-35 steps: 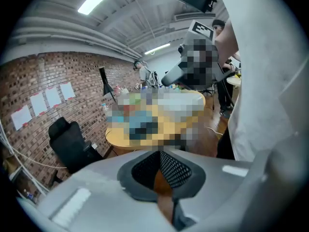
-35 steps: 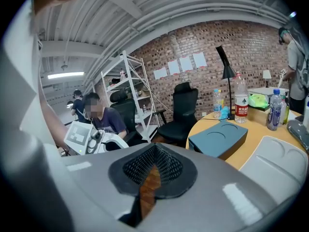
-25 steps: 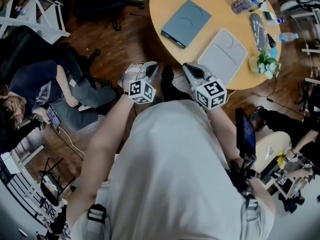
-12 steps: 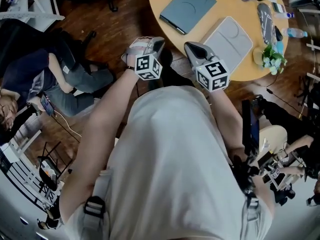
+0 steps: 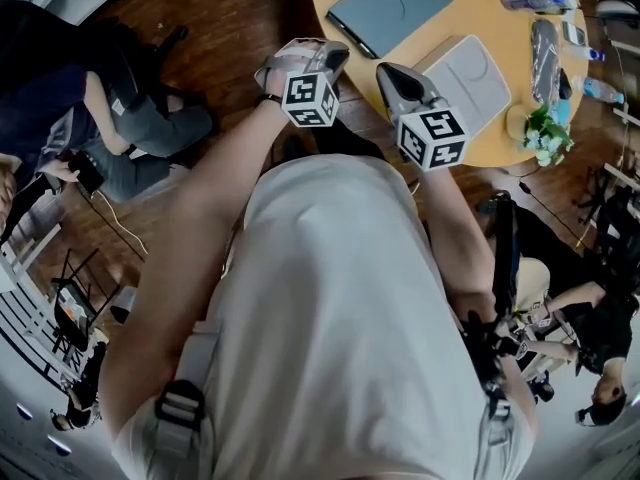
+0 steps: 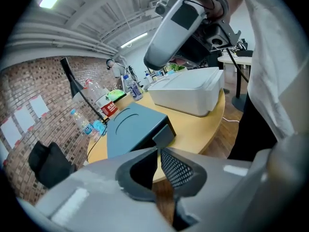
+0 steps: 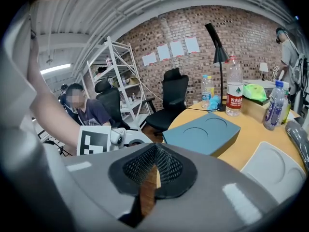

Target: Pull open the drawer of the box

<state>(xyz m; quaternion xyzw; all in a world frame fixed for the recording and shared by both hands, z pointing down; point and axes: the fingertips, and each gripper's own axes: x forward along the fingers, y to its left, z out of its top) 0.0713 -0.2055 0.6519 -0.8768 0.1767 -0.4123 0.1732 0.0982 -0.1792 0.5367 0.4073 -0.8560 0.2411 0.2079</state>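
A blue-grey box (image 5: 390, 3) with a round dent in its lid lies on the round wooden table (image 5: 500, 138). In the left gripper view, the blue-grey box (image 6: 133, 127) shows its near face, and a small tab (image 6: 164, 133) sticks out at its corner. My left gripper (image 6: 158, 150) hangs just short of the table edge in front of that corner. Its jaws have just been opening to a narrow slit, with nothing between them. My right gripper (image 7: 154, 146) is shut and empty beside it, over the table's near edge. The head view shows the left gripper (image 5: 330, 56) and the right gripper (image 5: 385, 71) side by side.
A white box (image 5: 470, 73) lies right of the blue one. Water bottles (image 7: 234, 88), a black lamp (image 7: 217, 52) and a small plant (image 5: 540, 128) stand further back on the table. A person (image 5: 110, 118) sits at the left, another at the lower right. Office chairs (image 7: 171, 98) stand behind.
Both grippers have moved forward, up the head view, from over the floor to the table's near edge. The table and its boxes have come nearer.
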